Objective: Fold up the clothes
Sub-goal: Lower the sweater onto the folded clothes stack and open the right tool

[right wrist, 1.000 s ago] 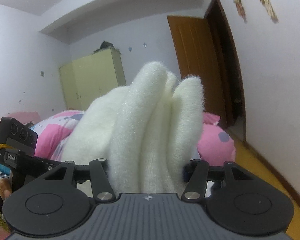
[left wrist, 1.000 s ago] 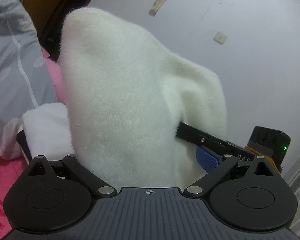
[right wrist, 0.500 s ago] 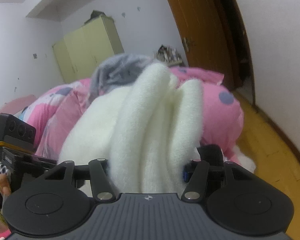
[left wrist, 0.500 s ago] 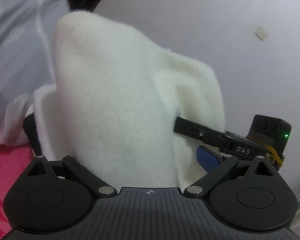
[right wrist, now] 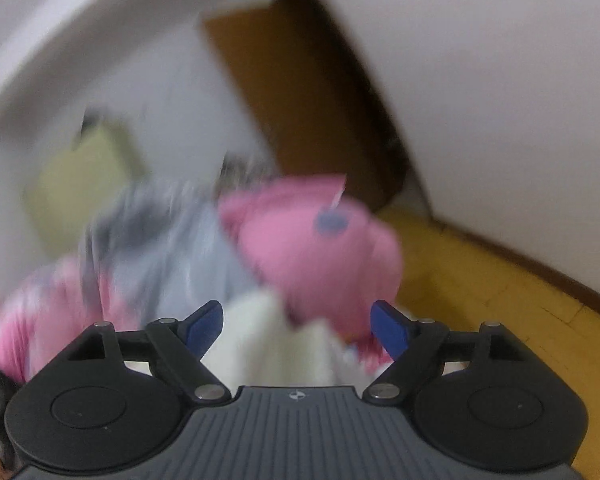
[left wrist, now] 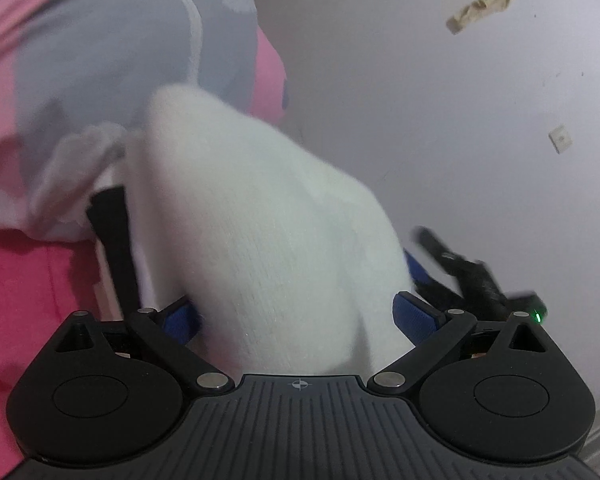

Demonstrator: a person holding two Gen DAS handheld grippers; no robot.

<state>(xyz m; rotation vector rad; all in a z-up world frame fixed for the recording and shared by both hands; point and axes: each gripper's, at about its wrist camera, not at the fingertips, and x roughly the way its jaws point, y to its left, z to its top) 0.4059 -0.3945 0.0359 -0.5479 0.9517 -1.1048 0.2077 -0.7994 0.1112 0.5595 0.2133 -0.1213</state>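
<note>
Over the pink quilted bed (right wrist: 320,240), right gripper (right wrist: 296,322) jaws have just been opening, apart now, the fluffy white knit garment (left wrist: 268,248) released. Left gripper (left wrist: 296,316) stands wide around it; grip uncertain. Fold likely laid down.

We see a bed covered by a pink quilt (right wrist: 320,248), our landmark. A grey garment (left wrist: 112,52) lies heaped on the quilt, just beside its dotted pink bulge. A white fleece garment (right wrist: 260,340) rests against the quilt's near edge. Beyond the quilt's right side runs the yellow wooden floor (right wrist: 480,280).
</note>
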